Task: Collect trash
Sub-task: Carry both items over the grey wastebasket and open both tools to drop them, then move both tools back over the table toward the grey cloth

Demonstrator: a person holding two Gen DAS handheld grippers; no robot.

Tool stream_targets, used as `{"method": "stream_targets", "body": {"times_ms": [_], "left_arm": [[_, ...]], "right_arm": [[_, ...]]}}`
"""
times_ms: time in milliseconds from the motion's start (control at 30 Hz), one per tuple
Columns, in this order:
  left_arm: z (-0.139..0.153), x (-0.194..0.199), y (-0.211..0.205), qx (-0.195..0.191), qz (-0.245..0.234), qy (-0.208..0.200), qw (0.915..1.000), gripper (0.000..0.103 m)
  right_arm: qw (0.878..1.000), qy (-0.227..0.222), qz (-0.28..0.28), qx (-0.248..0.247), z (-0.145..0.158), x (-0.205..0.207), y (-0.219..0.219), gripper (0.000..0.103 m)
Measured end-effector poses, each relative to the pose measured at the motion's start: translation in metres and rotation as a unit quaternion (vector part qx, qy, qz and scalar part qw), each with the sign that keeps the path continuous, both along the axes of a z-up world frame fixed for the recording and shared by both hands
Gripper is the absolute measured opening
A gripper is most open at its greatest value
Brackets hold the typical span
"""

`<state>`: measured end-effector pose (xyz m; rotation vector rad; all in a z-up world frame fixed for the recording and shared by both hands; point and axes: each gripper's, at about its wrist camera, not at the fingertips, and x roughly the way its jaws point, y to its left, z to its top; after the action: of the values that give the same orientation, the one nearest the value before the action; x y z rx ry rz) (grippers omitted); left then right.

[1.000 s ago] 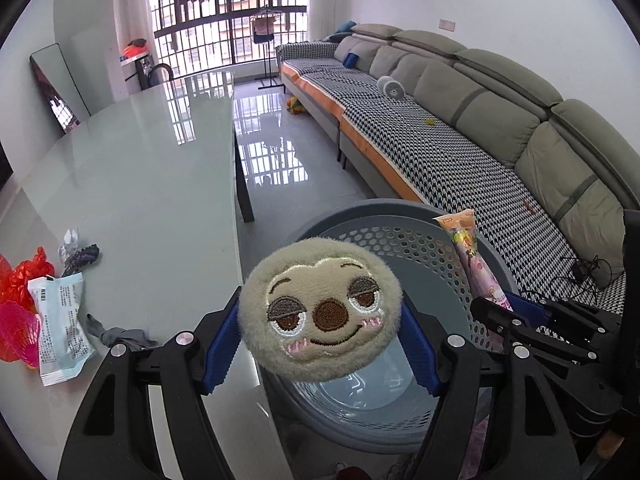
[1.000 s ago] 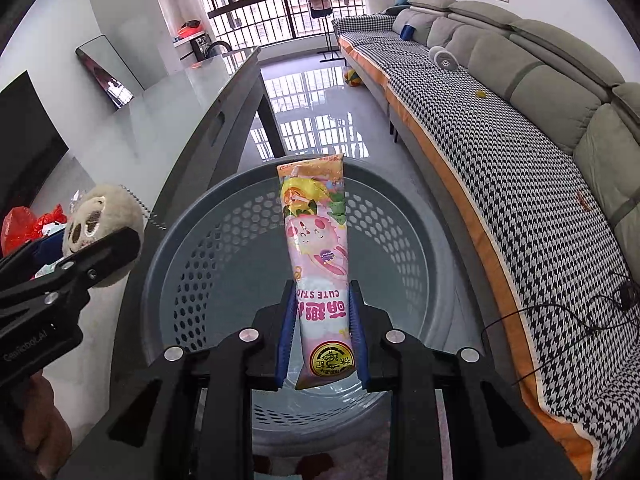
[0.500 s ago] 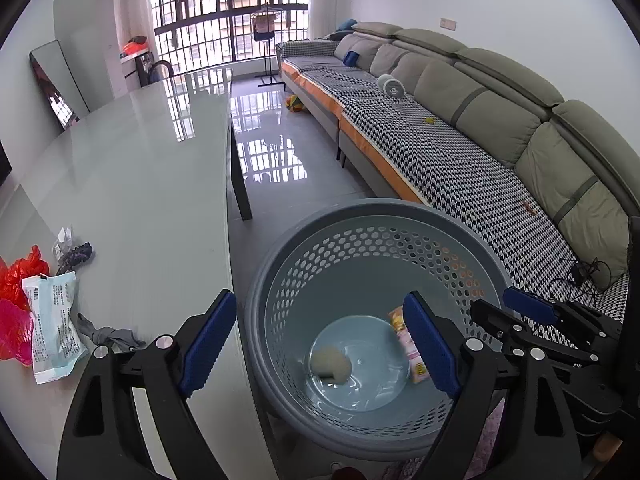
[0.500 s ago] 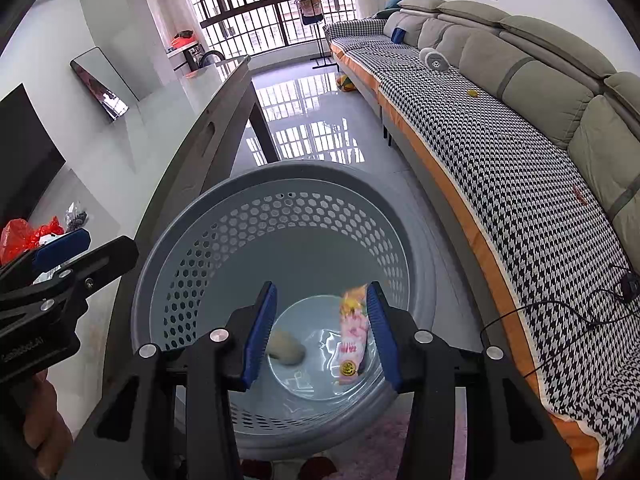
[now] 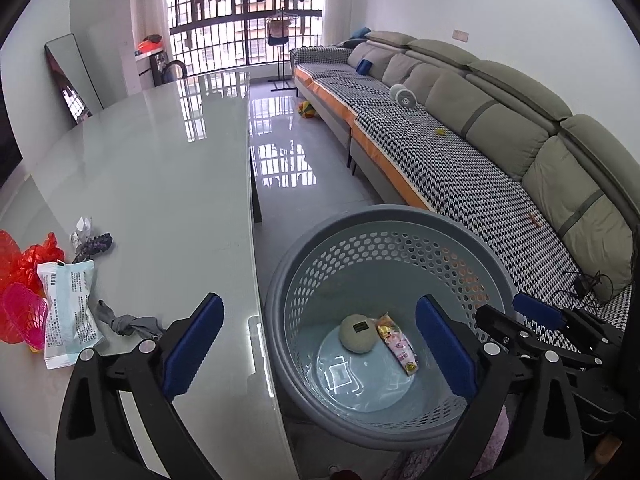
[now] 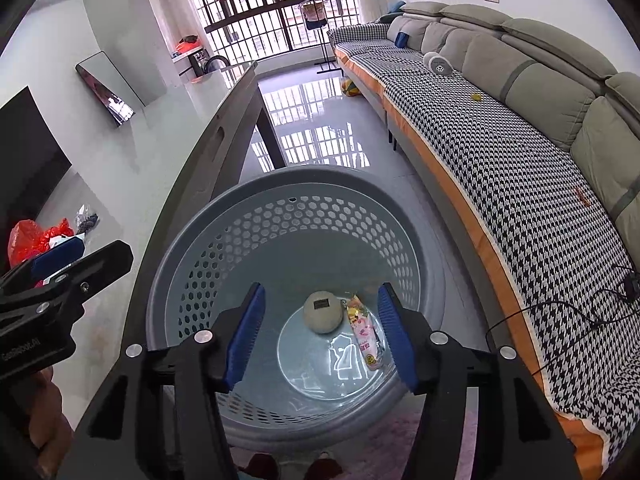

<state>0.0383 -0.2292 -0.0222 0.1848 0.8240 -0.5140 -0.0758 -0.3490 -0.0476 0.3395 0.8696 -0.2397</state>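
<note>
Perforated basket (image 6: 192, 280) beside glass table (image 5: 160, 184), wrappers (image 5: 70, 312) left there

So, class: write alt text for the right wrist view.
The open right gripper hangs above a grey perforated basket holding a round plush toy and a pink snack wrapper. A glass table stands left, a long sofa right.

Print on the white packet (image 5: 68, 312) too small to read; red bag (image 5: 16, 264) cut by the left edge; small crumpled scraps (image 5: 90, 240) on the counter (image 5: 160, 184) unidentifiable
</note>
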Motion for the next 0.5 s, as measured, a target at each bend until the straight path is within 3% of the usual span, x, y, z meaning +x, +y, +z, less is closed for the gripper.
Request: {"method": "stream_targets", "body": {"times_ms": [133,500], "left_arm": [[0.005,0.0,0.009,0.0,0.01,-0.006,0.9999,0.096],[0.024,0.005,0.05,-0.02,0.039,-0.01,0.999,0.096]], "right_arm": [[1.0,-0.006,0.0,0.0,0.004,-0.001,0.004,0.062],[1.0,-0.015,0.015,-0.011,0.022,0.009,0.022,0.064]]}}
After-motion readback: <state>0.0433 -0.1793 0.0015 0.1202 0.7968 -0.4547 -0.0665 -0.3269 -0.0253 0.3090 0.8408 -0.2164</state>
